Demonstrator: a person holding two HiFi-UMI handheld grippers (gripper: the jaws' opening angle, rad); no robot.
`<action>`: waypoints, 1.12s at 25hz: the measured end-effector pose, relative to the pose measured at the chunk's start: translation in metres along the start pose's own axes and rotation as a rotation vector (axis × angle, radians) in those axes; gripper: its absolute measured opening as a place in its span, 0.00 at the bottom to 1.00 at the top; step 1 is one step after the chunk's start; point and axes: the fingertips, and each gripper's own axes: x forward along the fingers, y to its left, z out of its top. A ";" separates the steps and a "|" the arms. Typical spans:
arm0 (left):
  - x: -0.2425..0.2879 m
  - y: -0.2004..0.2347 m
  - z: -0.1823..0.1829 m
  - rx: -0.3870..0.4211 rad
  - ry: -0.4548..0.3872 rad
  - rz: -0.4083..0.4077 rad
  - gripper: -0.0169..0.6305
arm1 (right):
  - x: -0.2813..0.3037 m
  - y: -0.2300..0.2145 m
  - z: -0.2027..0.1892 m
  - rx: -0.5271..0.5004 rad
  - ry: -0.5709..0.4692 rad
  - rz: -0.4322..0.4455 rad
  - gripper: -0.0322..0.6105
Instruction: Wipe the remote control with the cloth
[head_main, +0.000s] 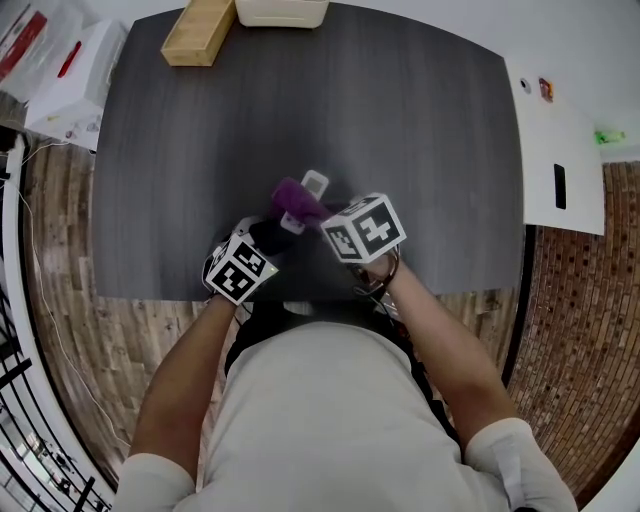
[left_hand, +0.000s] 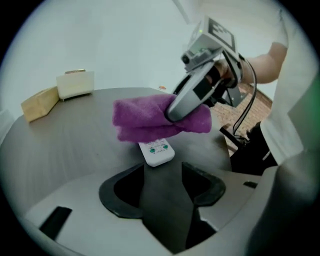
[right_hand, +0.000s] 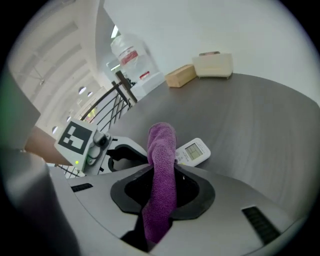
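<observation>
Right gripper view: our right gripper (right_hand: 163, 174) pinches the purple terry cloth (right_hand: 162, 142), draped across the white plastic remote control (right_hand: 195, 151) on the dark table (right_hand: 260, 120) (we judge the wiping underway, not finished). Our left gripper (left_hand: 162, 170) gapes empty just before the remote.

Dark grey rectangular table (head_main: 420, 120) on brown brick-patterned floor (head_main: 570, 330); pale wooden box (head_main: 198, 32) at far edge; white wall (left_hand: 125, 45) behind.

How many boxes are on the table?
2: a tan box at the far edge, and a cream box just right of it. The table's near edge is partly hidden.
</observation>
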 end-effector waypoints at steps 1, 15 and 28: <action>-0.003 0.000 0.002 -0.043 -0.023 -0.016 0.38 | -0.008 -0.001 0.003 0.026 -0.040 0.000 0.19; -0.005 0.035 0.048 -0.112 -0.137 0.195 0.42 | -0.044 -0.048 -0.033 0.199 -0.150 -0.171 0.19; 0.044 0.020 0.042 0.004 0.074 0.185 0.51 | -0.042 -0.050 -0.050 0.209 -0.125 -0.173 0.19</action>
